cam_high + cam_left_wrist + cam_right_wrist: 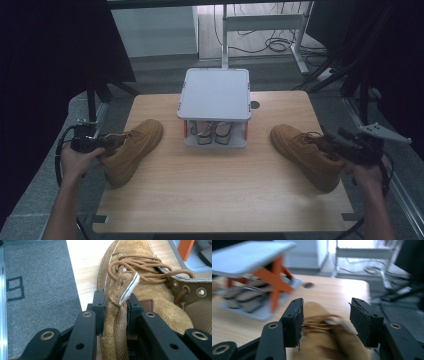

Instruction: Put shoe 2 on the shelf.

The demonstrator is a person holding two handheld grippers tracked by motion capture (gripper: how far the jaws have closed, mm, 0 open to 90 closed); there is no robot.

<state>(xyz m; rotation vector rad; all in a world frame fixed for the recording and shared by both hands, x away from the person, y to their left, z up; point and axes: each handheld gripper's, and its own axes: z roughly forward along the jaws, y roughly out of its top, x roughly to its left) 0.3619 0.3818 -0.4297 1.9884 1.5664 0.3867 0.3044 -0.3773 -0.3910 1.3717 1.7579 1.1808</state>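
The 2 tan suede boots lie on the table (220,200), the left boot (131,150) at the left edge, the right boot (306,154) at the right, either side of a small grey shoe rack (216,95). The left gripper (115,306) has its jaws closed tight on the left boot's tongue and lace. The right gripper (325,315) stands wide open above the right boot's laces, holding nothing. The soft tongue may slip free or the boot swing when lifted; the right jaws could close on lace alone.

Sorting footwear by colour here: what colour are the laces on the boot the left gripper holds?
Brown, matching the tan suede boot; the laces show best in the left gripper view.
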